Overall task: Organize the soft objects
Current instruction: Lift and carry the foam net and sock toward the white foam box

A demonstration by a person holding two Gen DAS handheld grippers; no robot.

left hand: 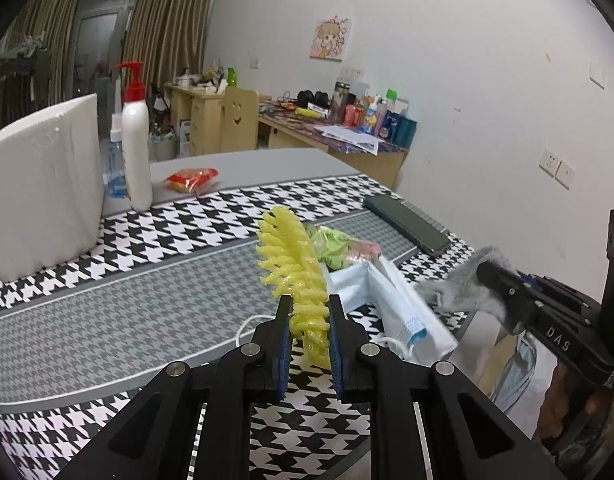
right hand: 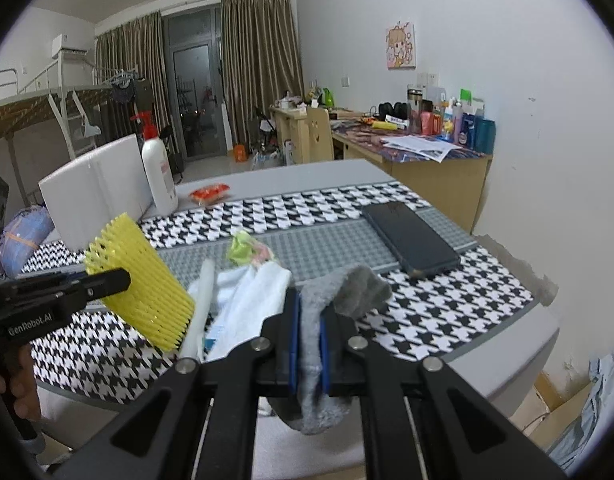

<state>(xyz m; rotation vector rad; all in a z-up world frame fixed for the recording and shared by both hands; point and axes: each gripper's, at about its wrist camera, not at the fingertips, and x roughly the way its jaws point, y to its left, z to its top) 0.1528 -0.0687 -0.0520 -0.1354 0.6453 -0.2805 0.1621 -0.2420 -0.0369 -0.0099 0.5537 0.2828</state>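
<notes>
The left gripper [left hand: 309,312] was closed on the yellow foam net [left hand: 293,264], which stood up from between its jaws clear of the table; the right gripper [right hand: 310,316] was likewise clamped on the grey fuzzy cloth [right hand: 339,292], whose free ends flopped ahead of and below its jaws. Judging by that, the task was mid-way at best; both pieces were lifted but neither was yet placed, and the white face masks [left hand: 383,292] and green wrapper [left hand: 331,246] just ahead of the left gripper lay loose on the houndstooth mat [left hand: 147,232], apparently unsorted.
</notes>
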